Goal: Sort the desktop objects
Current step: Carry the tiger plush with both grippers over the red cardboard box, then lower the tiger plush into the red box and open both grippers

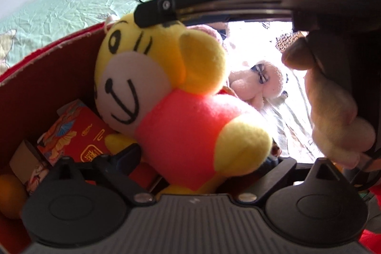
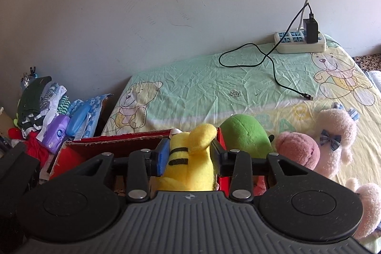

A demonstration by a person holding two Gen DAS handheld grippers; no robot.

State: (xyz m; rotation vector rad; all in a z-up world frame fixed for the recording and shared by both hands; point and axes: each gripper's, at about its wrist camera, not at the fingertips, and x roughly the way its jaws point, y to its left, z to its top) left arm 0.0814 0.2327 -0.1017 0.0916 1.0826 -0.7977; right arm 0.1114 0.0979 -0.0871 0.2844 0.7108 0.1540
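Yellow tiger (image 2: pixel 188 163) between jaws, black stripes, pink shirt; red box (image 2: pixel 119 142) beyond; green plush (image 2: pixel 245 135) right; mint bear-print sheet (image 2: pixel 202 85).

1. The tiger toy (image 2: pixel 188 158) sits at the box's (image 2: pixel 119 143) right end.
2. Right of the box, a row of plush (image 2: pixel 247 135) – bear (image 2: pixel 335 137) farthest right.
3. Far right, against the wall – a power strip (image 2: pixel 300 43).
4. Left of the bed (image 2: pixel 202 87), piled clothes (image 2: pixel 42 101).

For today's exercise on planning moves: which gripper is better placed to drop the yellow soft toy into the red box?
Right. The right gripper is shut on the yellow soft toy above the red box. The left gripper grips nothing.
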